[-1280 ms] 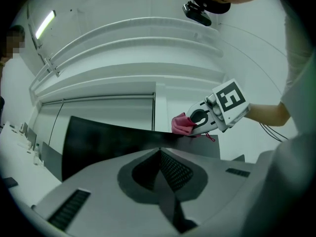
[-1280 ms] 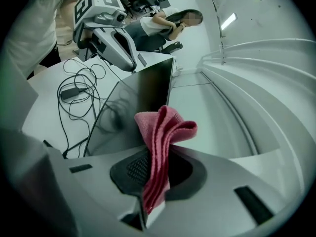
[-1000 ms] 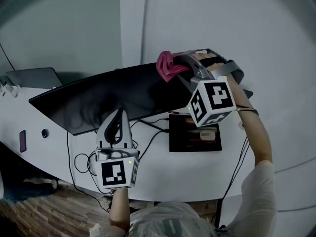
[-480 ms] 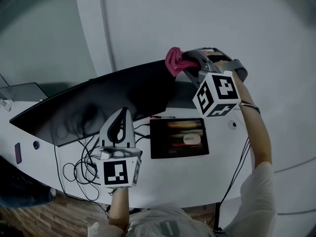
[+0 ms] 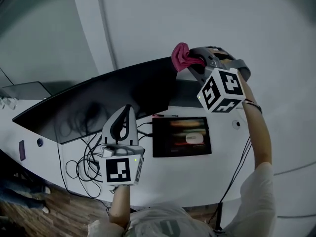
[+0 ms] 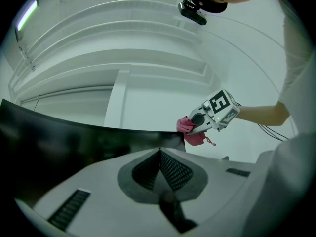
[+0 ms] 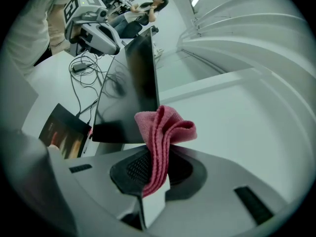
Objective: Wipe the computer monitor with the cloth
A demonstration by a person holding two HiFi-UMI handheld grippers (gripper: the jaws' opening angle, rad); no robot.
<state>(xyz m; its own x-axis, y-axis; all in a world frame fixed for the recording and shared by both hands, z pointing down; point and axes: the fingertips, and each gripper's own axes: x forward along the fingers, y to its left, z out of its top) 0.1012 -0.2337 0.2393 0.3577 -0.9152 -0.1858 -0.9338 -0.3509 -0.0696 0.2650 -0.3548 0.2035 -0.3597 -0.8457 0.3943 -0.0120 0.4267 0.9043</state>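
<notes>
Your right gripper (image 5: 191, 63) is clamped on the pink cloth (image 5: 181, 56). The cloth bunches up between the jaws and sits at the far right top corner of the monitor (image 5: 103, 105); no view shows whether it actually touches the edge. I'd read this as the start of a wiping pass at that corner, or the end of one (the dark screen gives no clue either way). The next move would call for pressing the cloth flat against the glass and sweeping it left across the panel, lightly enough that the thin screen doesn't rock. Your left gripper (image 5: 126, 113) has its jaws pressed together on nothing and hovers near the lower middle of the screen, free to steady it. On the white desk (image 5: 197, 179) a tablet (image 5: 181, 136) lies flat to the right and tangled cables (image 5: 81, 162) spread to the left, below the monitor. A pale curved wall (image 5: 207, 14) rises behind.
</notes>
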